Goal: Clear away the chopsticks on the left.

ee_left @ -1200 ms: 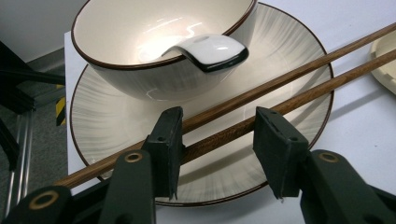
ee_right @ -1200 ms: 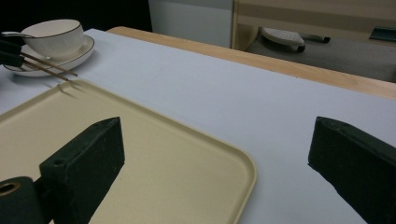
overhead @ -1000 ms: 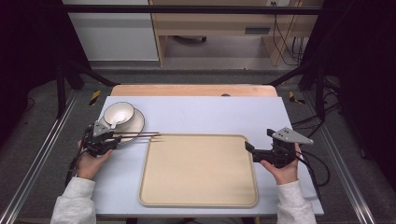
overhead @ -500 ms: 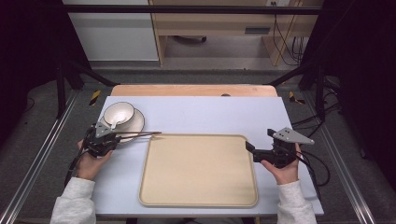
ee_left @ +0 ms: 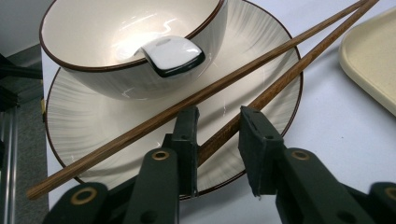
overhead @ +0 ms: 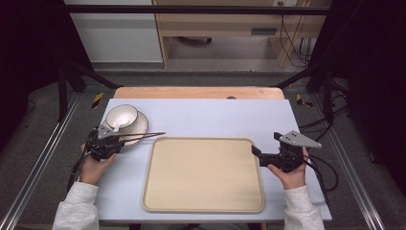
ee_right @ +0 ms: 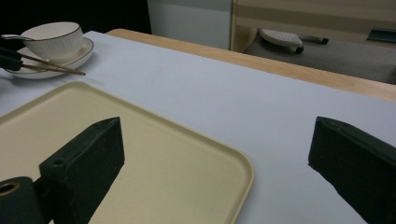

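the left gripper (ee_left: 217, 140) has just been closing around one of the two brown chopsticks (ee_left: 261, 95) lying across the plate (ee_left: 93, 126) beside the bowl (ee_left: 116, 51), jaws narrowed but apparently not yet pinching it. nothing sits on the beige tray (overhead: 203, 175) yet, so the work looks barely begun. the right gripper (ee_right: 215, 163) hovers spread wide and empty over the tray's edge.

Left claw (ee_left: 218, 135) astride one chopstick (ee_left: 280, 84) over plate (ee_left: 84, 126); spoon (ee_left: 170, 55) in bowl (ee_left: 93, 42)

Even overhead light, dark surroundings; glare inside the bowl (ee_left: 135, 42); near jaws slightly soft
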### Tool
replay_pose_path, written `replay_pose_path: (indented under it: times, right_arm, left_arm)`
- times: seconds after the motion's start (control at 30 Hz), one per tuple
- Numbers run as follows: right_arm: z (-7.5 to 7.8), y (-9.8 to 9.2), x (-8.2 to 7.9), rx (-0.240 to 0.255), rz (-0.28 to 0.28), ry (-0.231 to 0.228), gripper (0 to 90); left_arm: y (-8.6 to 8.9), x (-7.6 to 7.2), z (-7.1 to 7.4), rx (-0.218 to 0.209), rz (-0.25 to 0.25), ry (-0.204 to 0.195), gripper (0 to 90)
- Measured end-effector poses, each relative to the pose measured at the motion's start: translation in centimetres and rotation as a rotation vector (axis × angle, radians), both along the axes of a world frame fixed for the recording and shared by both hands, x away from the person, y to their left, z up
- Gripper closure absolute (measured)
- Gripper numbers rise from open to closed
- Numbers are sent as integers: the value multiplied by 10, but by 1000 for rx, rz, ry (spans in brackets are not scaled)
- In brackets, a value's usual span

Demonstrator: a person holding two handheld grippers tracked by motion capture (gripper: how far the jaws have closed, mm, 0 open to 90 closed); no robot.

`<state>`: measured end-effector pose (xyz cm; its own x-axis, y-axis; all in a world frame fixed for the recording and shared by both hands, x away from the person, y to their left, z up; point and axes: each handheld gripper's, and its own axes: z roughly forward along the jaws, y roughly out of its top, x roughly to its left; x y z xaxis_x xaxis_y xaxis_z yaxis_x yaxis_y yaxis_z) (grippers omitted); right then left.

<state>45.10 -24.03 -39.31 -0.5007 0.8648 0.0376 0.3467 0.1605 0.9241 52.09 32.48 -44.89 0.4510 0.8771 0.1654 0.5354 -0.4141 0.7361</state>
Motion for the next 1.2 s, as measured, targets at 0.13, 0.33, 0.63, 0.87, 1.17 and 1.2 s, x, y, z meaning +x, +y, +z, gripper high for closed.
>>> replay_pose_path:
  times: [0.13, 0.33, 0.63, 0.87, 1.17, 1.2]
  right_arm:
    - [0, 0, 0, 4, -1, -2, 38]
    - [0, 0, 0, -1, 1, 0, 38]
    - [0, 0, 0, -2, 3, 0, 38]
    - [0, 0, 0, -3, 2, 2, 38]
    - [0, 0, 0, -1, 3, -1, 38]
    - [0, 0, 0, -1, 3, -1, 38]
  left_arm:
    - [-3, -1, 3, 17, 6, 4, 755]
    - [0, 0, 4, -16, 12, 9, 791]
    - [-1, 4, -2, -15, 11, 24, 675]
    - [-4, 2, 1, -26, 6, 33, 817]
    - [-7, 3, 3, -44, 12, 51, 821]
    - [-7, 3, 3, -44, 12, 51, 806]
